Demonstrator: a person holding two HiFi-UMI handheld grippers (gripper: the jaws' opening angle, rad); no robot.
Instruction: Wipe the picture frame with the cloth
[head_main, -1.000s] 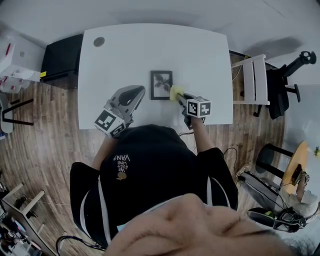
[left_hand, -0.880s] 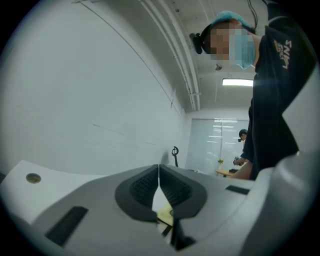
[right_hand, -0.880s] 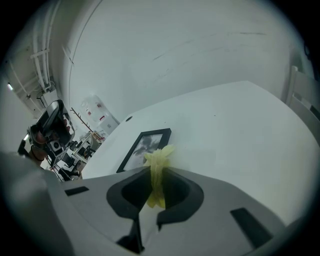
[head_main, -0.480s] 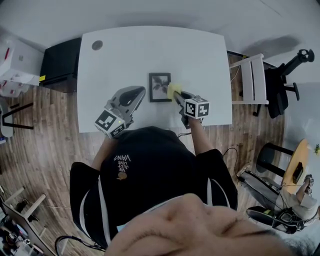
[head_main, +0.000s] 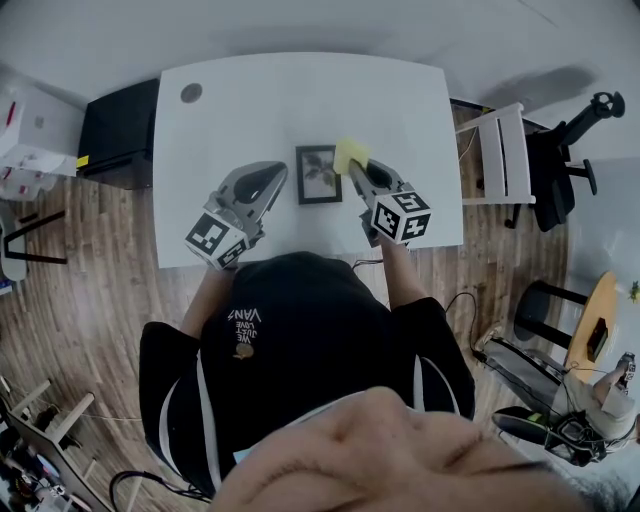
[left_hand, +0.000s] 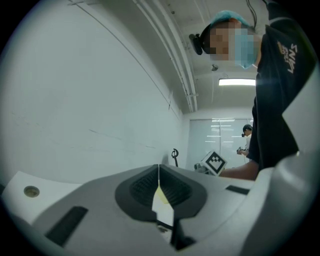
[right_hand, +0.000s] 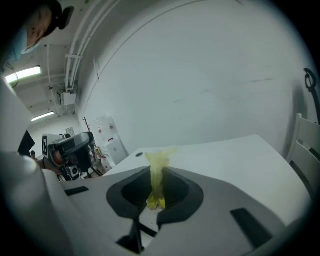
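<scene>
Cloth (head_main: 347, 153) clamped in right gripper (head_main: 355, 170) jaws, beside frame (head_main: 318, 176). Left gripper (head_main: 266, 183) jaws closed, empty.

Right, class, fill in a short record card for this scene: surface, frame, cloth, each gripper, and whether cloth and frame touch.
surface: white table
picture frame: lies flat near the table's middle
cloth: yellow, by the frame's far right corner
right gripper: jaws shut on the cloth
left gripper: jaws together, nothing held, left of the frame
contact: cannot tell whether the cloth touches the frame
</scene>
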